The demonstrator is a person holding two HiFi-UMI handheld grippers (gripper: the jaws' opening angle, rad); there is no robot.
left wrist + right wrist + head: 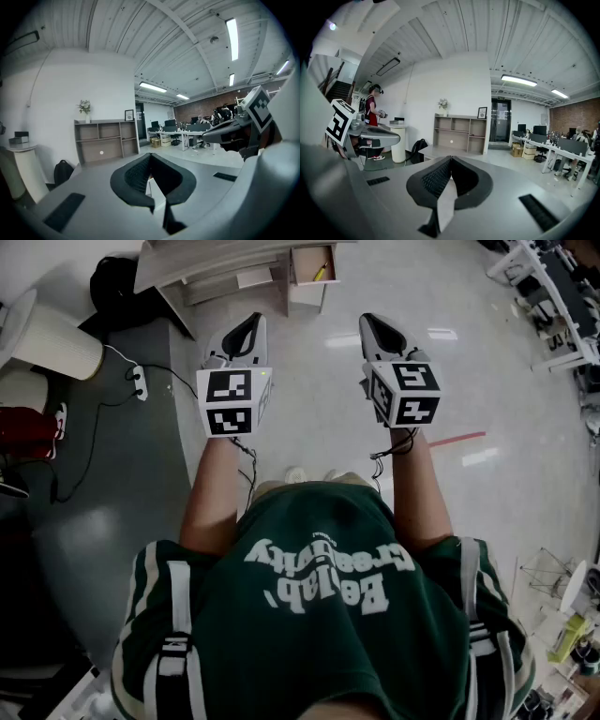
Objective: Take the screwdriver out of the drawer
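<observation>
In the head view an open drawer (292,268) juts from the low grey shelf unit (206,261) at the top. A yellow-handled screwdriver (322,271) lies inside it. My left gripper (250,324) and right gripper (373,324) are held side by side above the floor, both pointing toward the drawer and well short of it. Each is shut with nothing between the jaws. In the left gripper view the left gripper (150,157) faces the shelf unit (106,140), and in the right gripper view the right gripper (451,159) does too. The drawer and screwdriver do not show in either gripper view.
A white cylindrical stand (54,341), a black backpack (117,287) and a power strip with cable (139,381) sit left of the shelf. A red tape strip (459,438) marks the floor. Another person (371,108) stands at the left. Office desks (553,150) fill the right.
</observation>
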